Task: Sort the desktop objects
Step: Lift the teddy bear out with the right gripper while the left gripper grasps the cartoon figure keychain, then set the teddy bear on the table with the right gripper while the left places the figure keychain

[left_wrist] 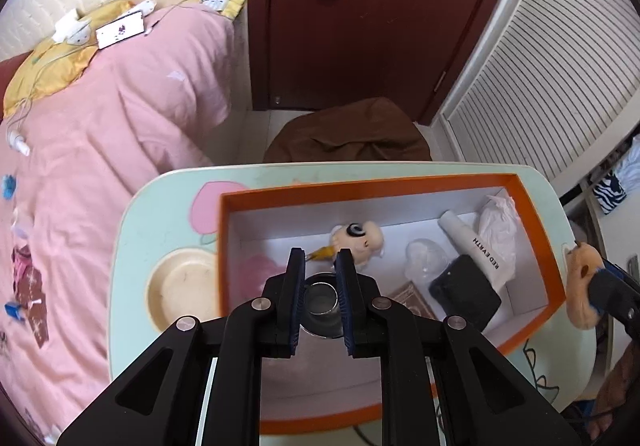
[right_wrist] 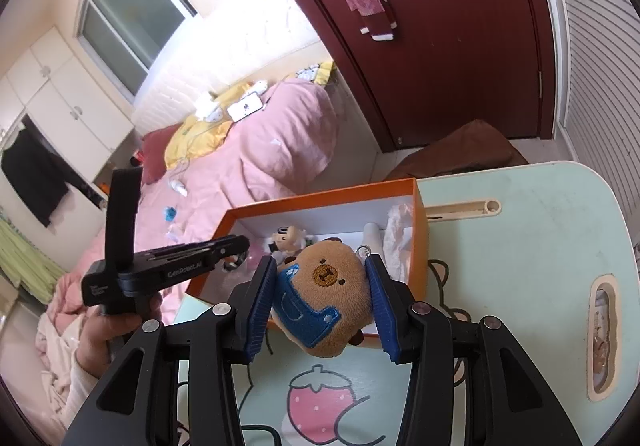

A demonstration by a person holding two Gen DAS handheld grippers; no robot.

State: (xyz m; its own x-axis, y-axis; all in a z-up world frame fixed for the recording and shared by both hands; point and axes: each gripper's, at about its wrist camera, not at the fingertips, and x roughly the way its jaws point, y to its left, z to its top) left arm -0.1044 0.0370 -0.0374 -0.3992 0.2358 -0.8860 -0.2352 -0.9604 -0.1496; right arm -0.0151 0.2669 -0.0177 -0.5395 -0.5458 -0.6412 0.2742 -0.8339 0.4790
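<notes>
The bear (right_wrist: pixel 326 296) hung pinched between the right gripper's (right_wrist: pixel 326 306) pads, just outside the box's (right_wrist: pixel 420 230) near right corner; the box lay up and left in frame. The left gripper (left_wrist: pixel 320 270), over the box, clasped a steel cup (left_wrist: pixel 320 300).

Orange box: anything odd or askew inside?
Nothing spilled or damaged. The orange box is just cluttered: crumpled white tissue in the far corner, and the white tube lying tilted across a black item.
</notes>
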